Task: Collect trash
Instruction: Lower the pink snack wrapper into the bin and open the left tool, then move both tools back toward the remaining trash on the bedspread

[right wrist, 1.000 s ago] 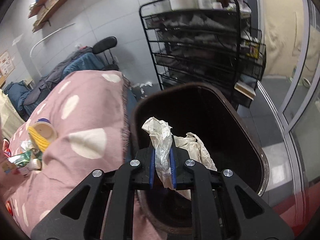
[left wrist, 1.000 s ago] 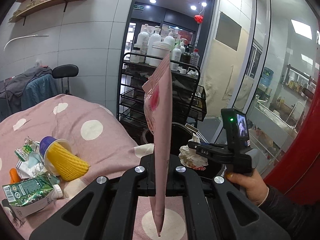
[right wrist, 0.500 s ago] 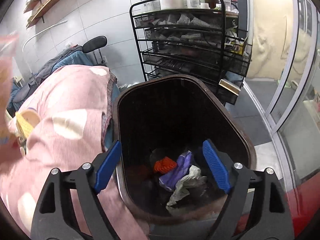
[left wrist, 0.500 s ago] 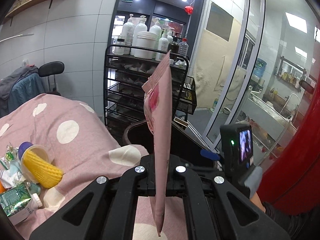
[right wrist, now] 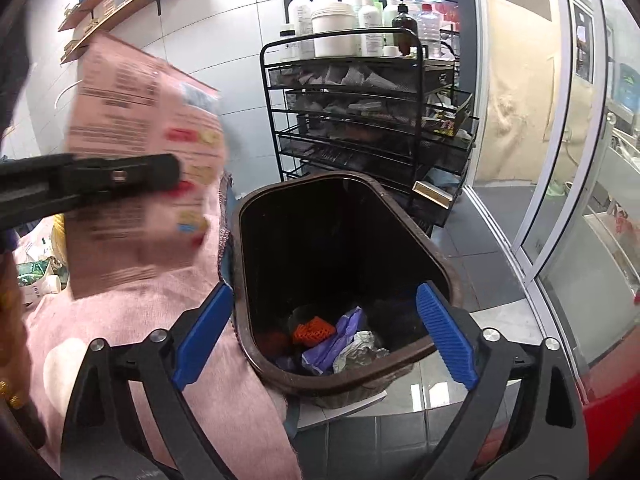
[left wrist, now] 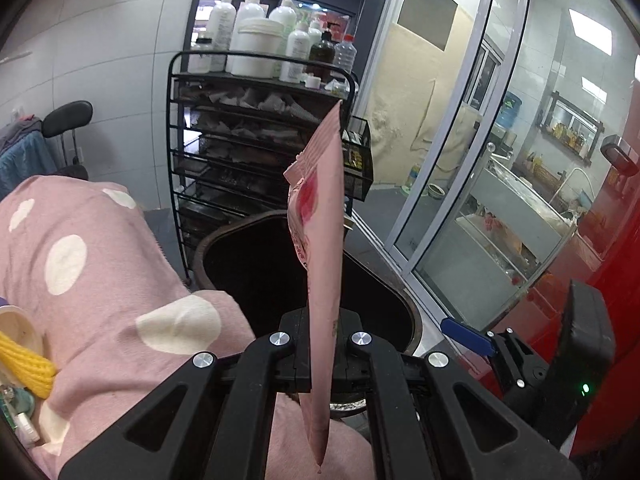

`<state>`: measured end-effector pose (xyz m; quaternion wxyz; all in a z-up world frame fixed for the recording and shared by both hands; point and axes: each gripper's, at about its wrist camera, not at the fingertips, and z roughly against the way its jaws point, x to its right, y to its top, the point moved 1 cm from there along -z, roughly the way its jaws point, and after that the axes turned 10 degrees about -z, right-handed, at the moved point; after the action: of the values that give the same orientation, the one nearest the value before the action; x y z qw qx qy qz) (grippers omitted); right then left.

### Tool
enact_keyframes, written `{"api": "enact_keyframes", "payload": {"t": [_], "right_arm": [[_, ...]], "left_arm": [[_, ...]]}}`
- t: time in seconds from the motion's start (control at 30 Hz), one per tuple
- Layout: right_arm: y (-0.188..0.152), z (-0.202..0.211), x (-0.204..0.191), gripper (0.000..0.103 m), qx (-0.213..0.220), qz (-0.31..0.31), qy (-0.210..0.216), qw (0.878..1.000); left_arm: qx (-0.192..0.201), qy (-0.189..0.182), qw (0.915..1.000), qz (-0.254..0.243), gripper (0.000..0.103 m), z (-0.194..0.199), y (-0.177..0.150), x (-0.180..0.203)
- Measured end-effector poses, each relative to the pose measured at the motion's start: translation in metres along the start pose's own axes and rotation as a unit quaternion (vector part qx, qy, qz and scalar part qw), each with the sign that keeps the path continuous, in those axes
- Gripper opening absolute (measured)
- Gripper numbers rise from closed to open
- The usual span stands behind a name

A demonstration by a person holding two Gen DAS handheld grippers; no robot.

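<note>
My left gripper [left wrist: 322, 336] is shut on a flat pink packet [left wrist: 320, 248], held edge-on just before the dark brown trash bin [left wrist: 224, 236]. In the right wrist view the same packet [right wrist: 140, 184] shows broadside, blurred, left of the bin [right wrist: 436, 264], with the left gripper's fingers [right wrist: 120, 176] across it. My right gripper [right wrist: 324, 332] is open and empty above the bin's near rim. Inside the bin lie crumpled paper [right wrist: 360, 350], a purple glove [right wrist: 340, 336] and an orange piece [right wrist: 314, 330].
A pink polka-dot cloth [left wrist: 100, 264] covers the table at the left, with a yellow-sleeved cup [left wrist: 24, 356] and other trash at its edge. A black wire cart [right wrist: 360, 120] with bottles stands behind the bin. A glass door [right wrist: 560, 160] is at the right.
My right gripper opened and dropped the crumpled paper into the bin. My left gripper carried the pink packet rightward toward the bin.
</note>
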<state>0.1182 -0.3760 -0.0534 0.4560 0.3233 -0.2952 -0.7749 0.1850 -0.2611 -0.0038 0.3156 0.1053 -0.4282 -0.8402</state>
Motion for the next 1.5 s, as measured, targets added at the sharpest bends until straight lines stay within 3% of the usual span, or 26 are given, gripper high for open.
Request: {"api": "enact_keyframes", "payload": {"t": [0.37,0.43,0.47,0.5,0.53,0.57,0.67,1.07,1.33,1.5], "right_arm": [[-0.009,0.002,0.011,0.093,-0.017,-0.017,-0.011,1.000],[-0.011,0.002,0.015,0.094,-0.020,-0.022,-0.012,0.999],[-0.011,0.002,0.016,0.094,-0.021,-0.024,-0.012,0.999],[-0.011,0.002,0.018,0.094,-0.023,-0.026,-0.014,0.999],[-0.013,0.004,0.019,0.094,-0.022,-0.027,-0.015,0.999],[-0.013,0.004,0.020,0.094,-0.022,-0.029,-0.015,0.999],[-0.013,0.003,0.022,0.095,-0.025,-0.033,-0.015,0.999],[-0.012,-0.006,0.010,0.095,-0.039,-0.027,-0.001,0.999],[-0.011,-0.006,-0.012,0.095,-0.038,-0.005,0.014,0.999],[-0.011,-0.004,-0.038,0.095,-0.040,0.017,0.038,0.998]], "left_arm": [[-0.064,-0.047,0.9968,0.013,0.003,-0.052,0.006,0.003],[-0.076,-0.048,0.9959,0.012,0.012,-0.060,0.007,0.004],[-0.079,-0.043,0.9959,0.010,0.028,-0.062,0.007,0.005],[-0.079,-0.036,0.9962,0.011,0.054,-0.061,0.006,0.005],[-0.075,-0.035,0.9964,0.017,0.064,-0.059,0.005,0.004],[-0.069,-0.038,0.9966,0.026,0.072,-0.057,0.004,0.003],[-0.065,-0.049,0.9955,0.050,0.080,-0.051,0.000,-0.003],[-0.017,-0.016,0.9989,0.039,0.091,0.003,-0.012,-0.006],[0.009,0.019,0.9989,0.043,0.092,0.049,-0.038,-0.015],[0.024,0.052,0.9958,0.072,0.093,0.079,-0.061,-0.032]]}}
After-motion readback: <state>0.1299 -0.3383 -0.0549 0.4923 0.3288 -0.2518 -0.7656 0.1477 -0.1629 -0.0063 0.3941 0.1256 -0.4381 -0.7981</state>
